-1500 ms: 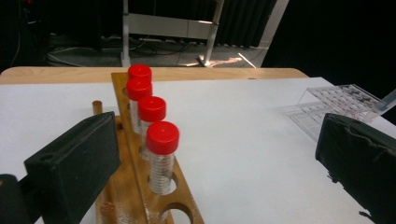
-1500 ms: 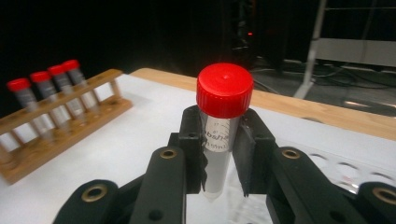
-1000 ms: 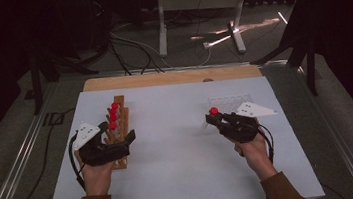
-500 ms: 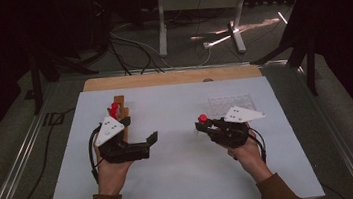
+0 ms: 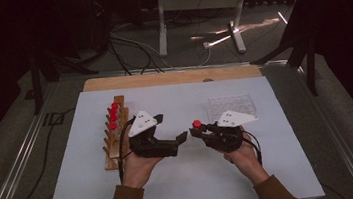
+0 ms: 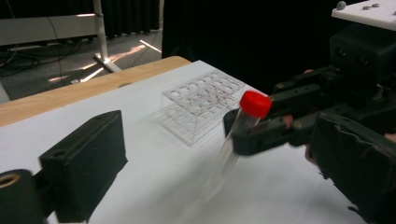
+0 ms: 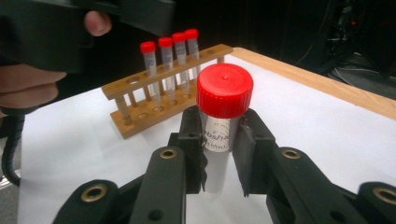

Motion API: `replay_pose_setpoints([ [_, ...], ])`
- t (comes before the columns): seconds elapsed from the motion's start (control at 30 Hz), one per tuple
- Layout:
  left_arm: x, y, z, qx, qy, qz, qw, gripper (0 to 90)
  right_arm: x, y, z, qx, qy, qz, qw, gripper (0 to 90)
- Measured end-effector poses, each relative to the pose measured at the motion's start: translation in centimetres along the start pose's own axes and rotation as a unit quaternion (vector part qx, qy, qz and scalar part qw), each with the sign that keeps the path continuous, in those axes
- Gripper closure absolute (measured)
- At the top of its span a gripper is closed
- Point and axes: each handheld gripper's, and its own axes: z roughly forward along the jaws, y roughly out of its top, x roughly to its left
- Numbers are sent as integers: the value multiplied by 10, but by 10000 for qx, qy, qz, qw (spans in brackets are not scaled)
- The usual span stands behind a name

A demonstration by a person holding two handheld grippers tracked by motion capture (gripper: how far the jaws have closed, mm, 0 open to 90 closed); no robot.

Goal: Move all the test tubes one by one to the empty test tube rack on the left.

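Note:
My right gripper (image 5: 199,131) (image 7: 219,140) is shut on a clear tube with a red cap (image 5: 196,124) (image 7: 224,95) and holds it upright just above the white table. My left gripper (image 5: 183,138) (image 6: 217,158) points at it from the left, tips a short way off, and is open. Its jaws have just been closing a little. In the left gripper view the tube (image 6: 245,121) stands in the gap between the jaws, and neither pad touches it. A wooden rack (image 5: 114,142) (image 7: 140,86) with several red-capped tubes stands at the left.
A clear plastic rack (image 5: 232,105) (image 6: 201,100) stands behind the right gripper, with nothing in its holes. The table's wooden far edge (image 5: 172,77) runs across the back. Cables trail from both grippers toward the person's forearms.
The left gripper has swung right, away from the wooden rack, to the table's middle. The right gripper has carried the tube a little to the left. The two now almost meet.

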Motion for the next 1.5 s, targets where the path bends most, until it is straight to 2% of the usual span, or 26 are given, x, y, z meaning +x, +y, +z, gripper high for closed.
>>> replay_pose_setpoints([
  [0.07, -3, 1, 6, 17, 22, 13, 10000, 128, 2, 0, 1, 33, 31, -10, 10000, 738],
  [0.27, -9, 2, 19, 102, -236, 168, 9995, 416, 7, -2, 6, 105, 101, -71, 9999, 739],
  [0.4, -13, 3, 25, 159, -315, 236, 9991, 540, 8, -2, 7, 132, 121, -87, 9998, 739],
  [0.6, -17, 4, 30, 231, -326, 351, 9986, 652, 6, -1, 5, 98, 127, -70, 9998, 739],
  [0.9, -18, 3, 31, 236, -261, 464, 9983, 704, 6, -1, 6, 133, 157, -58, 9998, 728],
  [1.03, -16, 4, 28, 146, -156, 401, 9990, 711, 7, 0, 6, 247, 202, -79, 9995, 554],
  [1.1, -14, 5, 26, 116, -105, 384, 9991, 711, 6, 0, 7, 289, 261, -50, 9992, 434],
  [1.17, -12, 5, 23, 72, -50, 354, 9993, 712, 6, -1, 7, 335, 158, -41, 9993, 288],
  [1.3, -8, 6, 15, 10, 39, 311, 9995, 712, -3, -3, 3, 387, -54, 79, 9992, 145],
  [1.5, 3, 5, 2, -108, 180, 216, 9995, 713, -17, -7, -11, 356, -429, 228, 9982, 40],
])
